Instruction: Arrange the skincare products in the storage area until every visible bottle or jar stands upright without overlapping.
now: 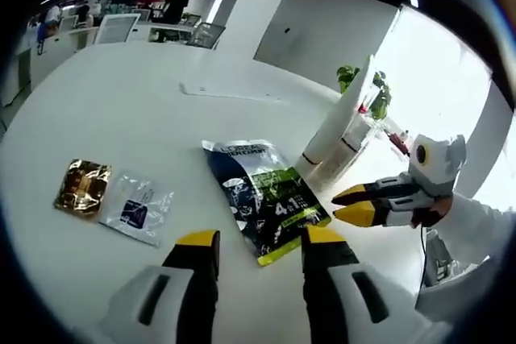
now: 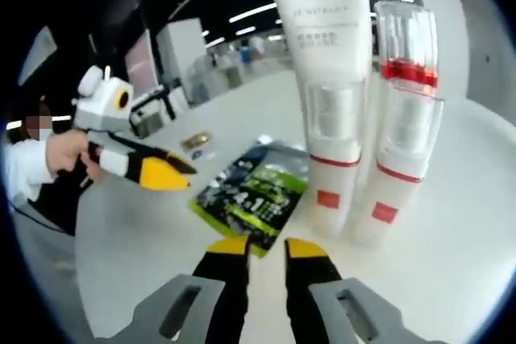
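Observation:
A dark sachet with green print (image 1: 262, 195) (image 2: 250, 191) lies flat on the white table (image 1: 121, 102), just ahead of my left gripper (image 1: 260, 239), whose jaws stand open and empty. A gold sachet (image 1: 81, 187) and a clear sachet (image 1: 137, 207) lie flat to its left. A white tube (image 2: 326, 94) stands upright on its cap, with two clear-capped bottles (image 2: 403, 159) with red bands beside and behind it. My right gripper (image 2: 266, 249) (image 1: 352, 204) is narrowly open and empty, just short of the tube's base. The left gripper (image 2: 165, 173) hovers over the table left of the dark sachet.
A potted plant (image 1: 363, 86) stands behind the upright products (image 1: 334, 130). A hand (image 2: 60, 151) and a white sleeve (image 1: 476, 227) hold the grippers. Desks and people are far off in the room (image 1: 105, 22). Bare table stretches behind the sachets.

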Tool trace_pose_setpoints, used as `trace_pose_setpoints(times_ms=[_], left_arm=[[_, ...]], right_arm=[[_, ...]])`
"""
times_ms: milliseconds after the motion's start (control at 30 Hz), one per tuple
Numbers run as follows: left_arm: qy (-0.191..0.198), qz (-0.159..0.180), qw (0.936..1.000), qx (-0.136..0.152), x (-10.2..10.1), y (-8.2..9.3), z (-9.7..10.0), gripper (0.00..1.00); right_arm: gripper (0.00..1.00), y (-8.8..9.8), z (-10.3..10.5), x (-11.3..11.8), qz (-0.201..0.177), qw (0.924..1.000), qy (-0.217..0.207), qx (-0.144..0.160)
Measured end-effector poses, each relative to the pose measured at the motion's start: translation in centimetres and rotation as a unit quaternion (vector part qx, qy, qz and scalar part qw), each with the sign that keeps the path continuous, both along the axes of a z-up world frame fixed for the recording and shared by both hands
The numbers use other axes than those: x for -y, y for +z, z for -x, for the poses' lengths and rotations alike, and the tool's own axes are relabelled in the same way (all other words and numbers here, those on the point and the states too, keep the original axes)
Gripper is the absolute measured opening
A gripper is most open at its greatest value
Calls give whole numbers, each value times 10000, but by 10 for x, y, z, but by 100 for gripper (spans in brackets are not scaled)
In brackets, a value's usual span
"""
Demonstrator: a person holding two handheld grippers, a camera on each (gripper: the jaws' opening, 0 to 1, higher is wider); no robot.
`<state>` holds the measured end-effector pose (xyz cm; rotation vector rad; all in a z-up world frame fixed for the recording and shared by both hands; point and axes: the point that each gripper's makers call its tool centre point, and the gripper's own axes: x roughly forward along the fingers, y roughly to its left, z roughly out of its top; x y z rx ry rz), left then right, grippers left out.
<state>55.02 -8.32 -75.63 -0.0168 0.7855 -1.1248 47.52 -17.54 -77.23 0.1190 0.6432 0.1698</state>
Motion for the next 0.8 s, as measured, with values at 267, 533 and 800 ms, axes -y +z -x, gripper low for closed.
trace_pose_setpoints(times_ms=[267, 533, 800], left_arm=[[-118, 53, 9998, 146, -12, 18, 7, 44], [-124, 117, 9996, 232, -23, 35, 11, 45], [-345, 339, 9981, 389, -39, 64, 27, 53]], right_arm=[[18, 8, 13, -4, 59, 9999, 125, 26], [30, 29, 15, -8, 91, 9995, 175, 233], [45, 45, 19, -9, 331, 9984, 258, 379]])
